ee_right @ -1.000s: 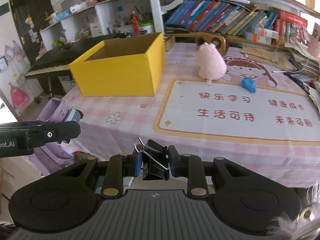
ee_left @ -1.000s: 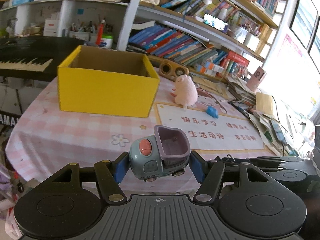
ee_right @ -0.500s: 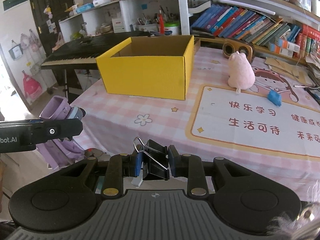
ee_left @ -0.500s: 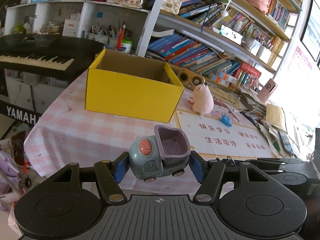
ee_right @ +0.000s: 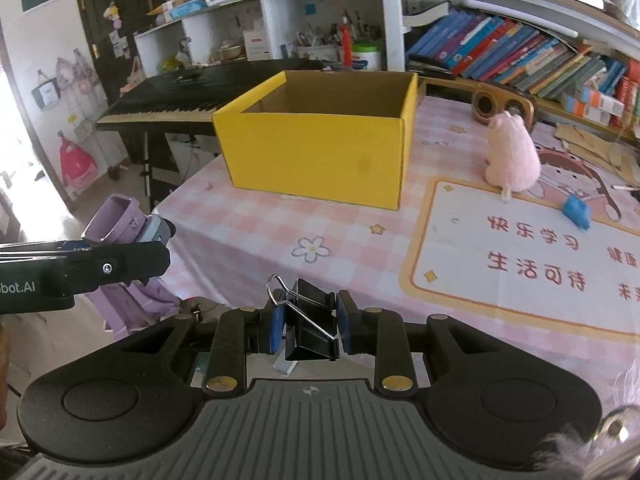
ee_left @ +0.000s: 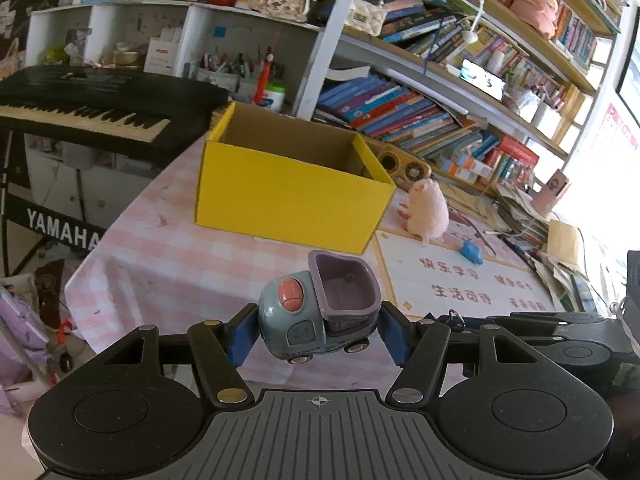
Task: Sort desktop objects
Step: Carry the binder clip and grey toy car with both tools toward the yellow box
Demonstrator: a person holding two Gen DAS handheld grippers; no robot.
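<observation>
daylight, bright | right-edge glare | fisheye-bent edges | sharp

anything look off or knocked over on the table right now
Nothing stands out. The yellow box sits upright and open, the pink plush sits upright beside it, and the small blue item lies on the mat. No spills or damage.

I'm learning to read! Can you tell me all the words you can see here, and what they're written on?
"YAMAHA": white letters on the black keyboard stand.
"FUN TRUCK": on the grey-blue toy truck with a purple bed.
"快乐学习" and "生活可待": red characters on the white desk mat with a yellow border.
"bot.AI", cut off at the picture's edge: on the black left gripper.
Book spines and the mat's other words: too small, blurred or cut off to read.
</observation>
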